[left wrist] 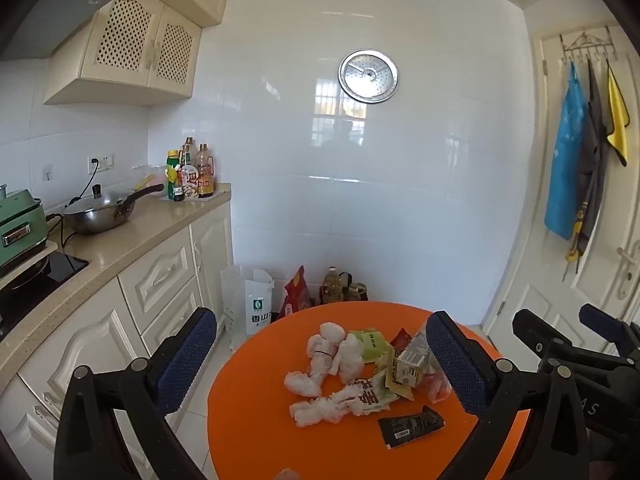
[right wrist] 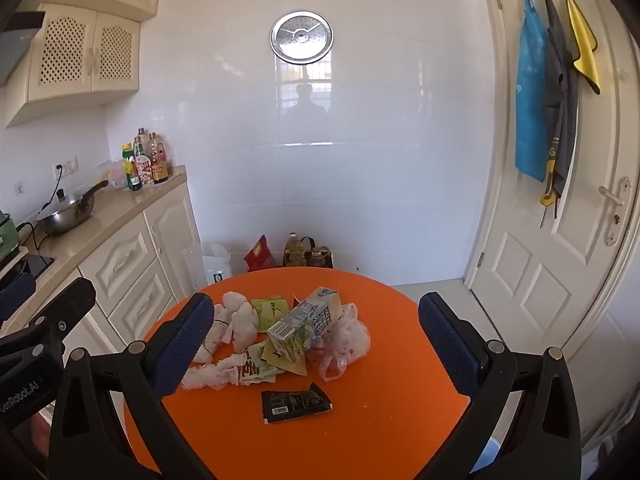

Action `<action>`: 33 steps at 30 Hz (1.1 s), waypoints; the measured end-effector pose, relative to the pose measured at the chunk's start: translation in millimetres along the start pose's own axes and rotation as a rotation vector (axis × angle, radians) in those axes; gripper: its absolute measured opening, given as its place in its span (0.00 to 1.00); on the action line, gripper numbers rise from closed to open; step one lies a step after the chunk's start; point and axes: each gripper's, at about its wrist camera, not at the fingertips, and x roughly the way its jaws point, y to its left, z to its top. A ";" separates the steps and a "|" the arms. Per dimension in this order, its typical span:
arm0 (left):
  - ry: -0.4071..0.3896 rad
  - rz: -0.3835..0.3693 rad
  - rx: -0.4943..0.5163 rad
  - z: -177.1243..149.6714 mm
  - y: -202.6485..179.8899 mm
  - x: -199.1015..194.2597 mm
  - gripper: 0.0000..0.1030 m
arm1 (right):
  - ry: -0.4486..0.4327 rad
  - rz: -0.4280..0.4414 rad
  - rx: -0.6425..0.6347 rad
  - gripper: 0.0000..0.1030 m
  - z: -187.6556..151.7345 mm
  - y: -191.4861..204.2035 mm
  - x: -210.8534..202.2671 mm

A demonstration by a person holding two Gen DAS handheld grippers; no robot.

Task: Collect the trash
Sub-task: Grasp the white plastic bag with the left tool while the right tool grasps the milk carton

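Two spread tools [left wrist: 320, 360] [right wrist: 316, 344] above trash [right wrist: 280, 332]

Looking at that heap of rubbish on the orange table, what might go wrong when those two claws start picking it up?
The crumpled tissues and wrappers overlap, so a gripper may drag neighbours along or drop some. The drink carton leans on the pile and could topple. The flat black wrapper may be hard to pinch and slide across the table.
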 end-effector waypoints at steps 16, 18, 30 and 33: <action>0.165 0.041 -0.014 -14.3 19.8 90.6 0.99 | 0.173 0.002 0.003 1.00 -22.4 11.8 98.8; 0.196 0.043 -0.015 -19.0 21.1 108.3 0.99 | 0.210 0.001 0.006 1.00 -27.4 11.2 115.9; 0.324 0.048 0.009 -39.6 28.1 199.0 0.99 | 0.410 -0.027 0.037 0.95 -43.0 24.8 217.7; 0.347 0.055 0.003 -48.6 31.3 219.8 0.99 | 0.441 -0.062 0.046 0.90 -45.2 25.1 244.9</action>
